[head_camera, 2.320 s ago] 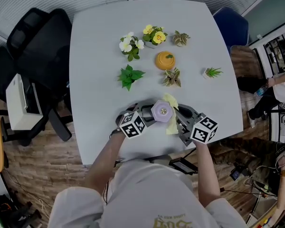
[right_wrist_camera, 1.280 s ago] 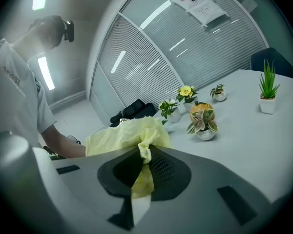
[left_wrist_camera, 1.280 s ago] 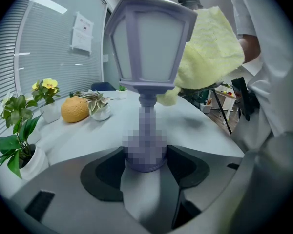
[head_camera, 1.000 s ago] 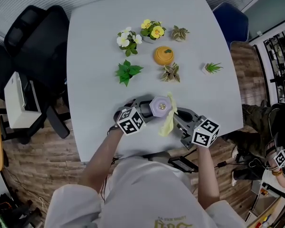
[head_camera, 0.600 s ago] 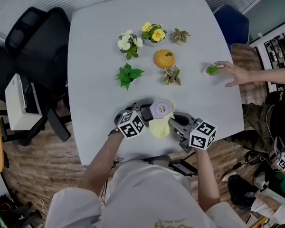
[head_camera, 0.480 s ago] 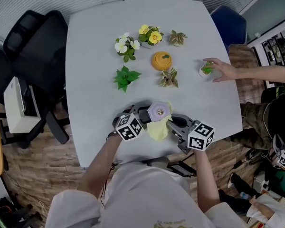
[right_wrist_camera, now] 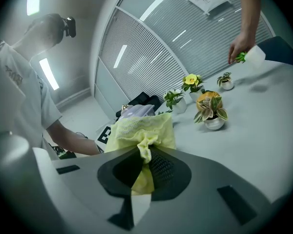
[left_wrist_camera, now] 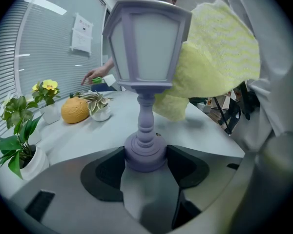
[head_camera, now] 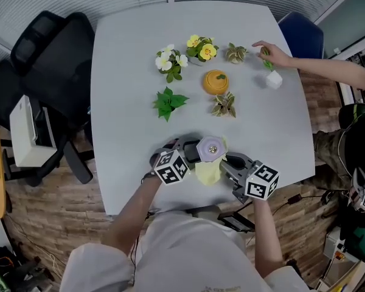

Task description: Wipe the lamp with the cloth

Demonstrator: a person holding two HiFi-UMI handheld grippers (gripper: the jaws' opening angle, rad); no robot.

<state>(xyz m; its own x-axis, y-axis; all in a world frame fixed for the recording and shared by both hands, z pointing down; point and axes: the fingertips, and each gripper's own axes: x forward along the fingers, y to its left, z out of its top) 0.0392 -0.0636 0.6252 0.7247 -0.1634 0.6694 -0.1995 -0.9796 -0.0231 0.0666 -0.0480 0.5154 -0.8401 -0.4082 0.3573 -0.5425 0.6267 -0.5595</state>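
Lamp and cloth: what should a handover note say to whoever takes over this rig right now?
Left gripper: shut on the base of the lamp, which it holds upright at the near edge of the table.
Right gripper: shut on the cloth, which lies against the lamp's shade.
Done: both things gripped, cloth in contact.
Left: wipe round the shade and stem; how much is already wiped cannot be told.
Note: another person's hand is at a small plant in the far right corner.

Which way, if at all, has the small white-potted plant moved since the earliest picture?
Yes. A person's hand has lifted the white-potted plant toward the table's far edge, now level with the orange pot.
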